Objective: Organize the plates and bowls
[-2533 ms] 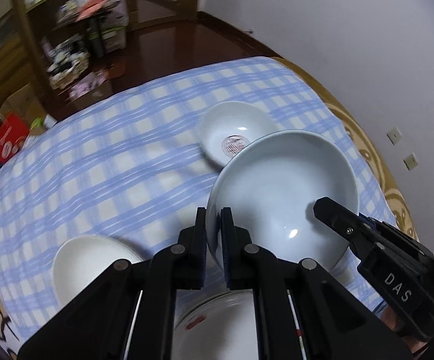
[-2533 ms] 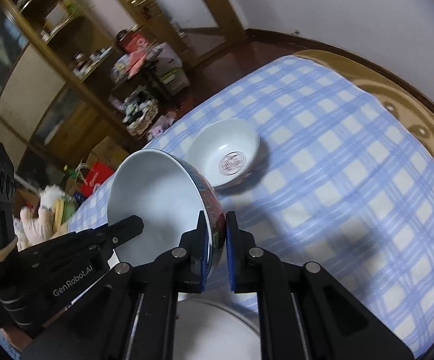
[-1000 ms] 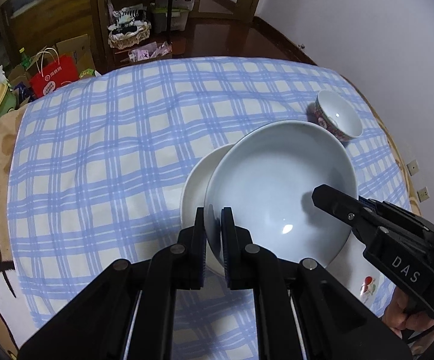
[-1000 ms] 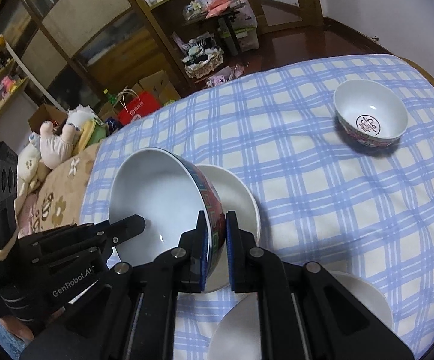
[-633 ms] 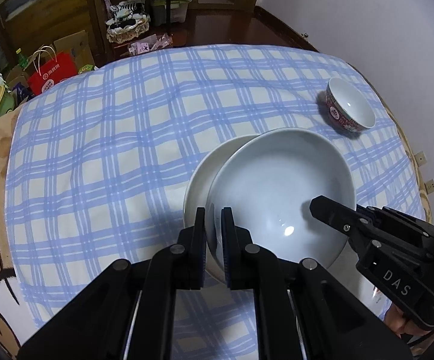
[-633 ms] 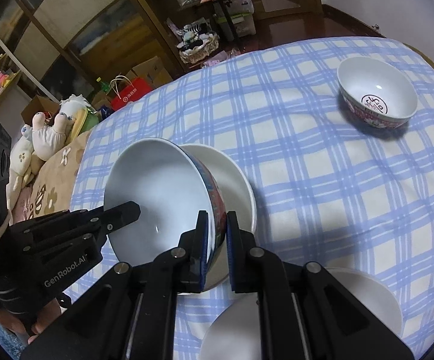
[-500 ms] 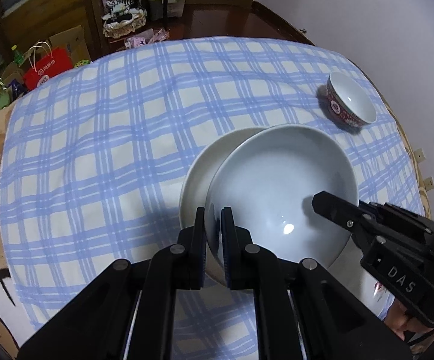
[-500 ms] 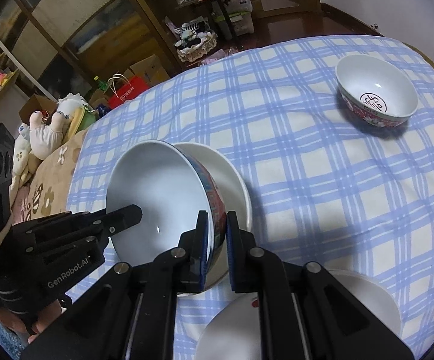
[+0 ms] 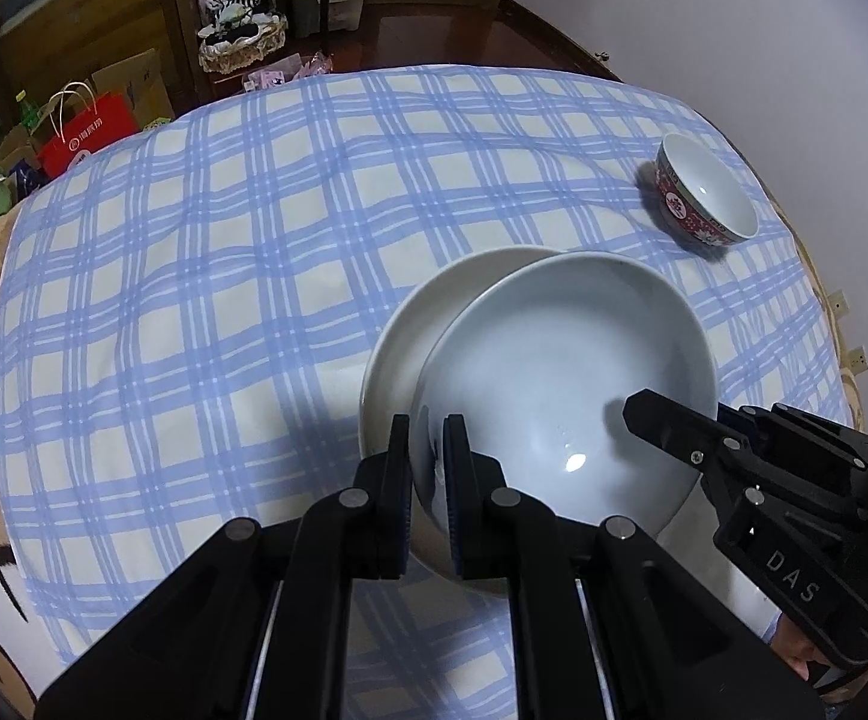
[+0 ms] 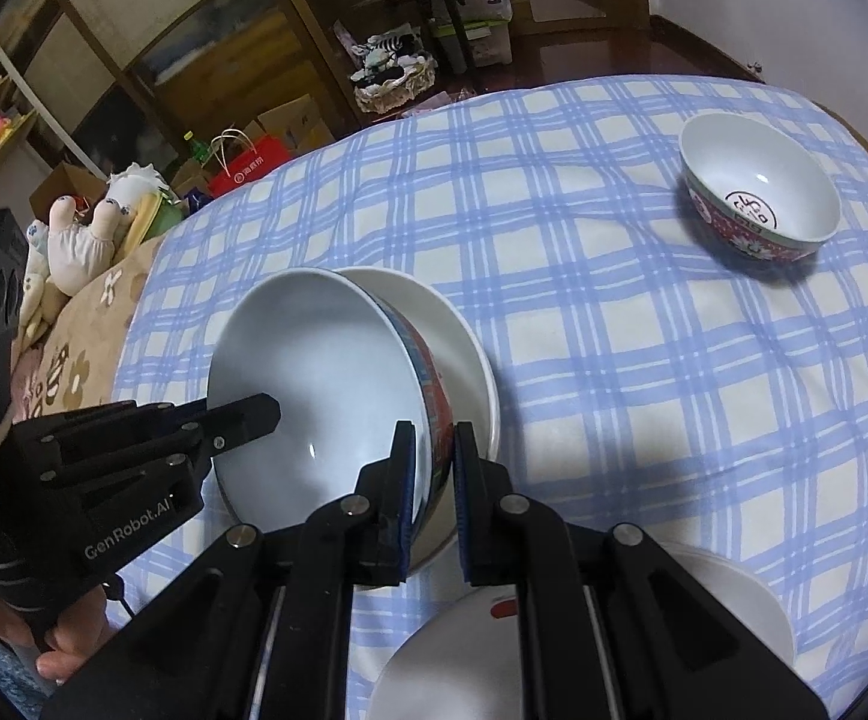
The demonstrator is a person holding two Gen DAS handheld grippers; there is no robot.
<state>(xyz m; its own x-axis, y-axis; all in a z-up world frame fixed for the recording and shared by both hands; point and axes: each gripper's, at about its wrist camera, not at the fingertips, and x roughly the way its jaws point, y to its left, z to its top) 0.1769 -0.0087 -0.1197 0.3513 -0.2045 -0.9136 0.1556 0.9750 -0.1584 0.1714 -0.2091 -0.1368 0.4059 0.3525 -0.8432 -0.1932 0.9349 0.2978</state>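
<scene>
A large bowl (image 9: 559, 372), pale inside with a red and blue pattern outside (image 10: 314, 372), hangs tilted just above a white plate (image 9: 410, 324) on the checked tablecloth. My left gripper (image 9: 429, 438) is shut on its near-left rim. My right gripper (image 10: 432, 450) is shut on the opposite rim and shows at the right of the left wrist view. The white plate (image 10: 463, 336) peeks out beyond the bowl. A small red-patterned bowl (image 9: 703, 198) stands alone far right, also in the right wrist view (image 10: 757, 198).
The blue-and-white checked tablecloth (image 9: 194, 276) covers a round table. A white plate (image 10: 463, 654) lies under my right gripper at the near edge. Beyond the table are shelves, boxes, a red bag (image 9: 86, 132) and soft toys (image 10: 80, 240).
Both grippers carried the large bowl leftward from the small red-patterned bowl to over the white plate, then lowered it slightly toward that plate. Both stay shut on its rim.
</scene>
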